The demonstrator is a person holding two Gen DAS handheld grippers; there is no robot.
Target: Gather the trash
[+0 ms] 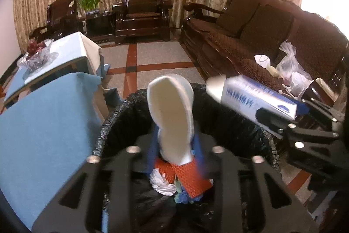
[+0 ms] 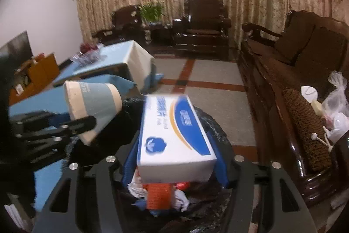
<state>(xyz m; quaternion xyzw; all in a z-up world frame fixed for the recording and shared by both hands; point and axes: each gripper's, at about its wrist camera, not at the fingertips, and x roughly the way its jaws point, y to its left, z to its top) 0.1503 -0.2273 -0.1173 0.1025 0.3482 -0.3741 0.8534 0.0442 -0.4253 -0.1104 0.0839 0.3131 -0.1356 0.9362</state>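
A flattened paper cup (image 1: 170,106) is being held between the blue pads of the left gripper (image 1: 175,143). Its narrow end is being pinched at a narrow setting, and its oval mouth is being pointed forward, away from the fingers. A white and blue carton (image 2: 174,130) is being gripped lengthwise by the right gripper (image 2: 174,158). The jaws are being kept at a middling width, and both pads are being pressed against the carton's long sides.

Both grippers are being held tilted downward over a trash bin (image 1: 113,119) lined with a black bag. Its opening is being seen directly below and just ahead of both sets of fingers. The right gripper is being kept just beside the left one, on the left one's right.

Inside the bin, under the fingertips, an orange mesh piece (image 1: 189,178) and crumpled white plastic (image 1: 161,182) are being shown lying on the liner, well below the cup and the carton.

To the left of the left gripper, a table under a blue cloth (image 1: 43,123) is being shown close by. To the right of the right gripper, clear plastic bags (image 2: 336,106) are being shown lying on a dark wooden sofa (image 2: 305,45).
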